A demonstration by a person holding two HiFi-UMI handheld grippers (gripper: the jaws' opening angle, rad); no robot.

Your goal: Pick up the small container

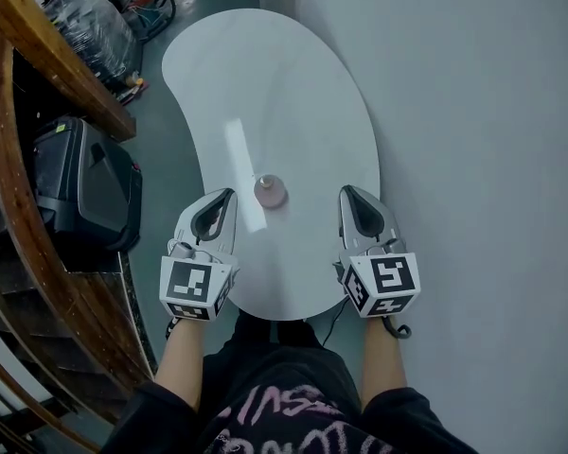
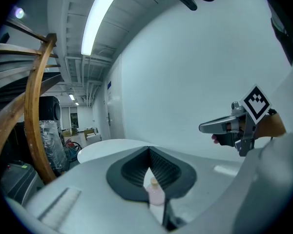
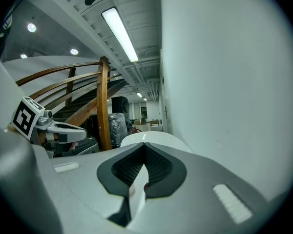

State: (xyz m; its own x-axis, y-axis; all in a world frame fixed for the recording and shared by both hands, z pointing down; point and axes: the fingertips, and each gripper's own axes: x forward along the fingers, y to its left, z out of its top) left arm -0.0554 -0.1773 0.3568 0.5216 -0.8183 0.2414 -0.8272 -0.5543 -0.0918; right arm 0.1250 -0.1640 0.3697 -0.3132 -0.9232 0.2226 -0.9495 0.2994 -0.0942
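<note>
- The small container [image 1: 270, 190], pink with a little cap, is standing upright on the white table [image 1: 265, 74], near the edge closest to us.
- Nothing is touching it. It is sitting between our two grippers.
- We are holding the left gripper [image 1: 229, 197] at 9 o'clock from the container, just beside it. Its jaws are meeting at the tips and holding nothing. In the left gripper view the container is peeping through the thin slit between them.
- We are holding the right gripper [image 1: 346, 192] at 3 o'clock from the container, a bit farther off. Its jaws are together too, with nothing in them.
- We think the job is only starting, because no lifting is happening yet. One gripper is going to need to open, go around the container, squeeze and lift.
- A brown wooden rail [image 1: 19, 149] is curving at 9 o'clock from the table, and a grey wall [image 1: 473, 112] is standing at 3 o'clock.
</note>
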